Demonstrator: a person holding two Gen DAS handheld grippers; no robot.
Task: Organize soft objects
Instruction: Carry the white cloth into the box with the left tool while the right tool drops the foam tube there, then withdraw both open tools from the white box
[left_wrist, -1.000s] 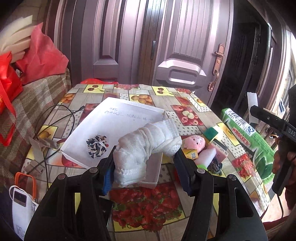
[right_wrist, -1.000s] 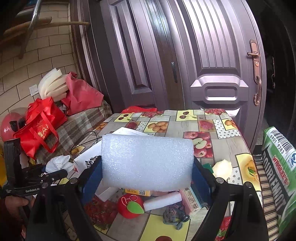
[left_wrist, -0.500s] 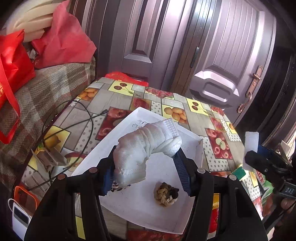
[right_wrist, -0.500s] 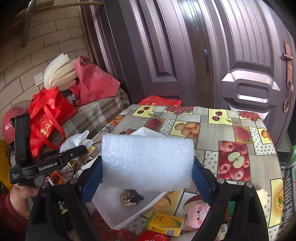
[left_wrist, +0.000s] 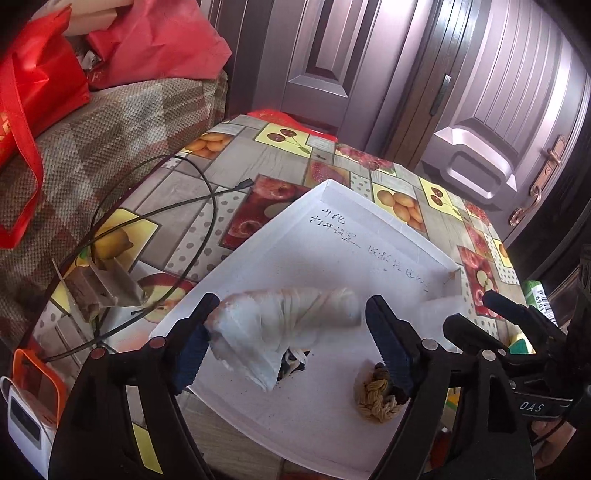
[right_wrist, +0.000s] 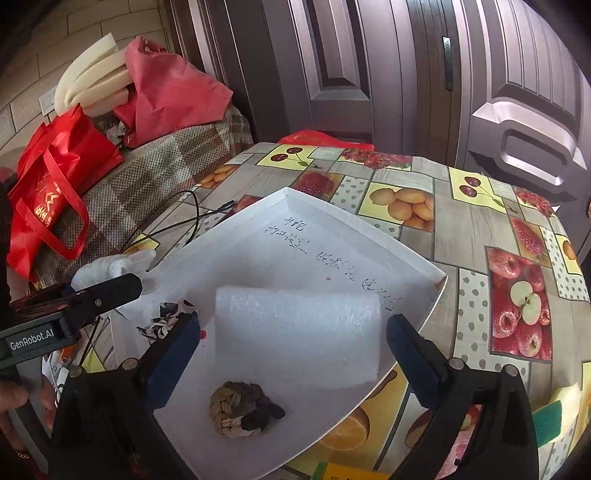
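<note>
White tray (left_wrist: 388, 221) — collection point for soft items. Left gripper (left_wrist: 288, 347) spread, white cloth bundle (left_wrist: 280, 325) released at 9 o'clock. Right gripper (right_wrist: 291, 354) parted — foam sheet (right_wrist: 295, 332) dropped centrally, above braided knot (right_wrist: 240, 408).

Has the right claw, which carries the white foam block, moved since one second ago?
Yes. The right claw came forward and down over the white shallow cardboard box, so the white foam block now lies above its floor.

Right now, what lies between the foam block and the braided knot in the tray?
Nothing: only bare white tray floor separates foam block and braided knot, per right wrist view.
</note>
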